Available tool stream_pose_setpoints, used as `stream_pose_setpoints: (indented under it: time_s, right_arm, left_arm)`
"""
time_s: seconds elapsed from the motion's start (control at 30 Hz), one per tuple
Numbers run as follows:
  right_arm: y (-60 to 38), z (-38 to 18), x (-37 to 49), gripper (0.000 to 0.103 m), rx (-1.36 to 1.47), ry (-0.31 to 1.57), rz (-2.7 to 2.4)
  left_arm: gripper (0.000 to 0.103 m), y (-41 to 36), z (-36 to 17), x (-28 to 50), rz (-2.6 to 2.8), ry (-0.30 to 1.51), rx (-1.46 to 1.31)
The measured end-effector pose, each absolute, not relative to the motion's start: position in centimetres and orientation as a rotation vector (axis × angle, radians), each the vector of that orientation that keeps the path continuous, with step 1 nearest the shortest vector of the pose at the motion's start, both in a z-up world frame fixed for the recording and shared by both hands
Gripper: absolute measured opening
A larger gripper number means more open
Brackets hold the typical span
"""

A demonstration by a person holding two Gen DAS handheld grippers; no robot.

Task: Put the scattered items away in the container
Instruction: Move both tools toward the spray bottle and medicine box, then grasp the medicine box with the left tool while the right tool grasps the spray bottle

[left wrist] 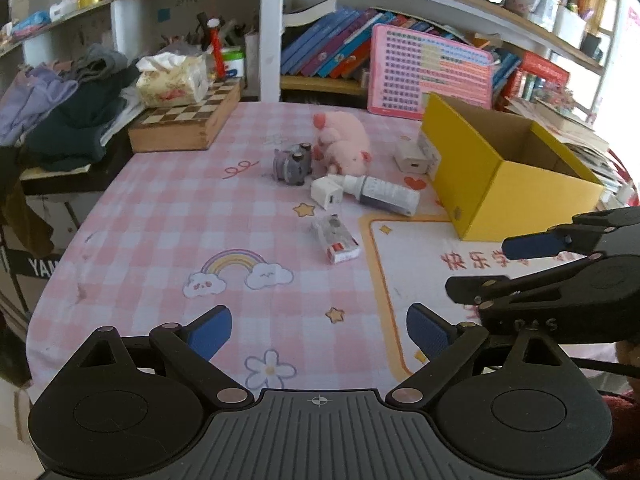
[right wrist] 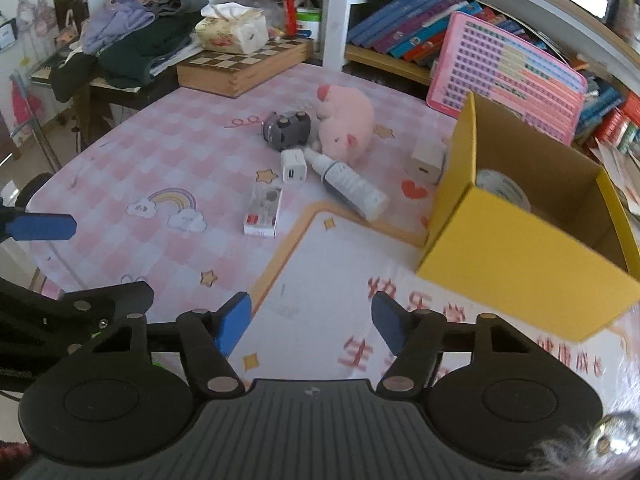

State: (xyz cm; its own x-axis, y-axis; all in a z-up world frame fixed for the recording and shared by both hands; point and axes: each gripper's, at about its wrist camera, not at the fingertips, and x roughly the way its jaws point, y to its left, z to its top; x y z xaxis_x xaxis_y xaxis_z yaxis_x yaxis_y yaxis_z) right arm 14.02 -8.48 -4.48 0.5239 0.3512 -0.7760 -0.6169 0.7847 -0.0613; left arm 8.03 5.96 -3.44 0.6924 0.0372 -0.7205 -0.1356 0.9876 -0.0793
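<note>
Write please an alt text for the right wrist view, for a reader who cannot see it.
The open right gripper, holding nothing, hangs over a pink checked tablecloth. Ahead lie a pink plush pig, a grey toy, a white charger, a tube and a small packet. An open yellow box stands to the right.

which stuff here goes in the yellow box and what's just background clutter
For the job:
yellow box
pink plush pig
grey toy
white charger
tube
small carton
second white charger

Just lying about:
chessboard box
tissue pack
clothes pile
books
pink chart board
</note>
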Motion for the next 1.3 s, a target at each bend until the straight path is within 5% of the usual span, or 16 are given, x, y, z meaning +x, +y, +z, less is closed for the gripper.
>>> stream_pose_setpoints:
  time_s: [0.1, 0.43, 1.3]
  right_arm:
    - [-8.1, -4.4, 15.4, 0.052, -0.363, 0.827, 0.616]
    - [-5.6, -4.1, 20.3, 0.052, -0.405, 0.777, 0.643]
    - [0.1, -9.0, 29.6, 0.053, -0.489, 0.918, 0.623]
  left_arm:
    - [0.093, 6.6, -3.8, 9.3, 0.114, 0.808, -0.159]
    - [0.091, 6.9, -5.1, 13.6, 0.104, 0.816, -0.158]
    - [0.066, 6.3, -9.9, 22.0, 0.070, 0.909, -0.136]
